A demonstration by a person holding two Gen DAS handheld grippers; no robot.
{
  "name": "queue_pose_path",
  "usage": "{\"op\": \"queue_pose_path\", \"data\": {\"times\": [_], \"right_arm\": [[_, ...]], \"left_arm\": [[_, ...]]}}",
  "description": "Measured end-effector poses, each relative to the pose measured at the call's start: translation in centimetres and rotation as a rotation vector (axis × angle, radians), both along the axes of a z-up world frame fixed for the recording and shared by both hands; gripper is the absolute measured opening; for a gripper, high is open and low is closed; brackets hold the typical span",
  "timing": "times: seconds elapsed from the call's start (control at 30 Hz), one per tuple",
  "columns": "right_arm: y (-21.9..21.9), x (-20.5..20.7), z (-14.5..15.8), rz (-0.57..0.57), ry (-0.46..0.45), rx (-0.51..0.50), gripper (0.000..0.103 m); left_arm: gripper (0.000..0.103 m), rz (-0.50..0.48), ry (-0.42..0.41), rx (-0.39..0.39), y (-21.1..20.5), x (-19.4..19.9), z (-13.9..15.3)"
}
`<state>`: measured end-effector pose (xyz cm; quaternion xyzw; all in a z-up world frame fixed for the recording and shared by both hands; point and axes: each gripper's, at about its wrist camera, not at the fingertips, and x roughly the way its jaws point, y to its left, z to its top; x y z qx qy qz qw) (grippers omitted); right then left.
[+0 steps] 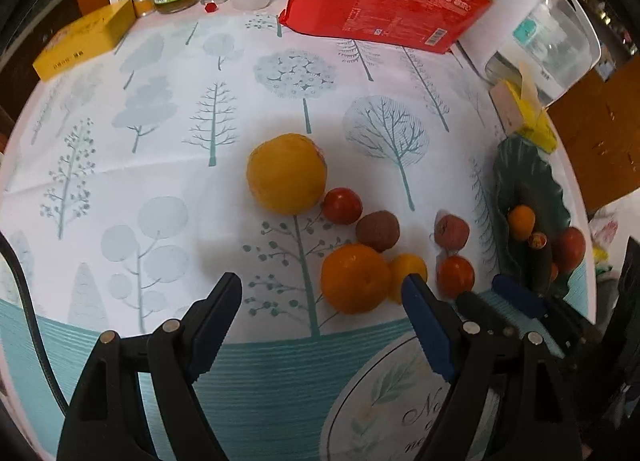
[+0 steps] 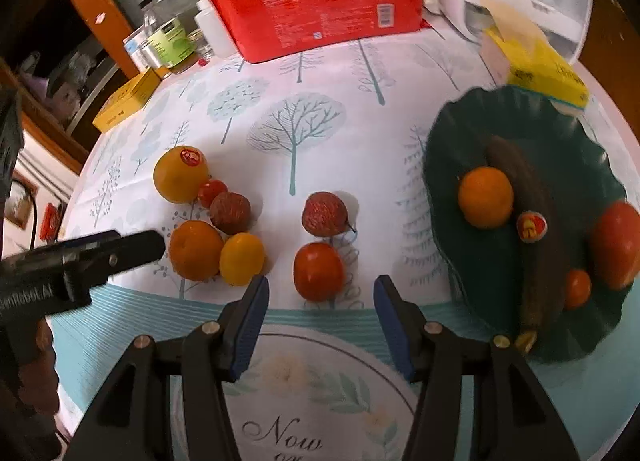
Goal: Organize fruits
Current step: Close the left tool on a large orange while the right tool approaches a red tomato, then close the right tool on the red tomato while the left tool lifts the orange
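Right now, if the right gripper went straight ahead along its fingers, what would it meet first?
Most likely the red tomato: it lies on the tablecloth just ahead of the open right gripper, centred between its fingers. The lychee sits behind it. Depth is uncertain, so the gripper's height could change this.

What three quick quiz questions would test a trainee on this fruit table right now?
1. True or false: the right claw is shut on the red tomato.
2. Which lies in the green plate? A) the dark banana B) the big yellow fruit with a sticker C) the yellow box
3. Fill in: the left claw is ____, with the orange just ahead between its tips.

Key: 1 false, it is open and the tomato sits just ahead of it; 2 A; 3 open.
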<state>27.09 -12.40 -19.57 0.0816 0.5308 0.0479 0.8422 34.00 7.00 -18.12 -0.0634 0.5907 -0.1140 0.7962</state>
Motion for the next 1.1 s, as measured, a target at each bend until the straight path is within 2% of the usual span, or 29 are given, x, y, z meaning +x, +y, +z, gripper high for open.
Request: {"op": "queue_pose_path", "data": {"times": [0.3, 0.43, 0.6, 0.7, 0.9, 1.1], "right_arm": [[2.1, -0.3, -1.5, 0.078, -0.049, -0.140, 0.055], [2.5, -0.1, -1.9, 0.097, -0.061, -0.143, 0.050], [2.7, 0.0, -1.8, 0.102, -0.084, -0.164, 0.038], [2.5, 0.0, -1.7, 0.104, -0.087, -0.161, 0.033], [2.4, -0.1, -1.7, 0.105, -0.076, -0.157, 0.031], [2.6, -0.7, -1.7, 0.103, -0.063, -0.134, 0.030]], "left_arm": [[0.078, 0.006, -0.037, -0.049, -0.4, 0.4, -1.7], [0.074, -0.021, -0.036, -0.054, -0.8, 0.5, -2.1], [0.066, -0.020, -0.014, -0.036, -1.0, 0.6, -2.7], [0.059, -0.021, -0.017, -0.058, -1.1, 0.5, -2.8], [0.042, -0.033, -0.025, -0.107, -1.4, 0.2, -2.7], [0.040, -0.016, -0.030, -0.129, -1.3, 0.1, -2.9]]}}
